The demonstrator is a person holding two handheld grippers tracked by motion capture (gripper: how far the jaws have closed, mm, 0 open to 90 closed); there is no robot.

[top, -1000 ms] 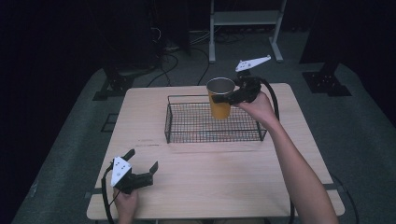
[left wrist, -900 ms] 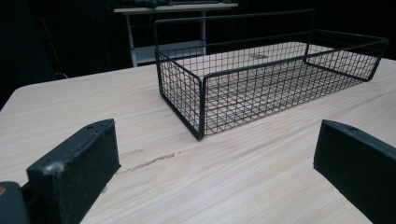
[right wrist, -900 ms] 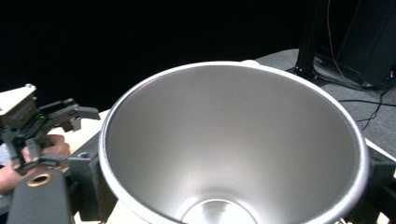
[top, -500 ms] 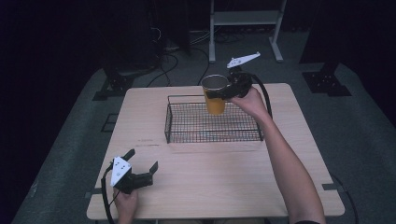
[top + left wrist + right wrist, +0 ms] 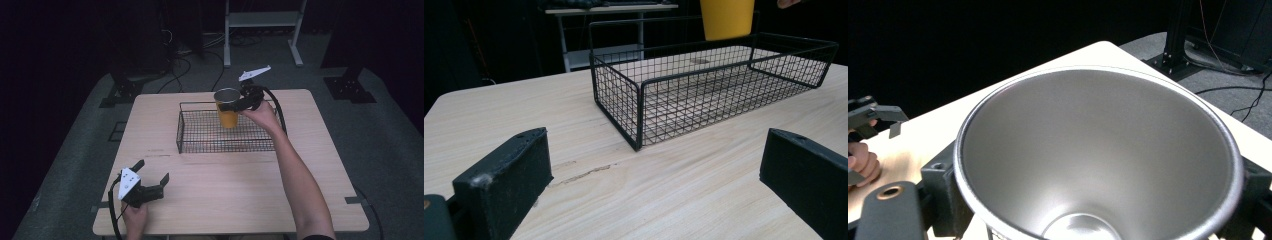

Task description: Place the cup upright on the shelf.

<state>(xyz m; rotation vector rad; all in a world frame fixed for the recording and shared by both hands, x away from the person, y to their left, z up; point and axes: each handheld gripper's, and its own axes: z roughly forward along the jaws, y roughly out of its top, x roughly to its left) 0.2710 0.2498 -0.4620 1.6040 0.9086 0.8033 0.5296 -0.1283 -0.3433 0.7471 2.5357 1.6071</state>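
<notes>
The right gripper [image 5: 239, 103] clamps the yellow cup [image 5: 228, 112] near its rim, above the wire basket's [image 5: 200, 142] far edge. Rigid, smooth, probably light metal, it could slip. The left gripper [image 5: 150, 176] rests wide open, empty, near the table's [image 5: 225, 190] front-left corner.

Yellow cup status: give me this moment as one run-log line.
right tool: shut on yellow cup | cup: upright, held above wire basket, empty inside | left tool: open, idle near table front edge

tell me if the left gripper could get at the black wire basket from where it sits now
Probably yes: the left gripper is open, and bare light wooden table lies between it and the black wire basket; the basket's near corner faces it unblocked.
</notes>
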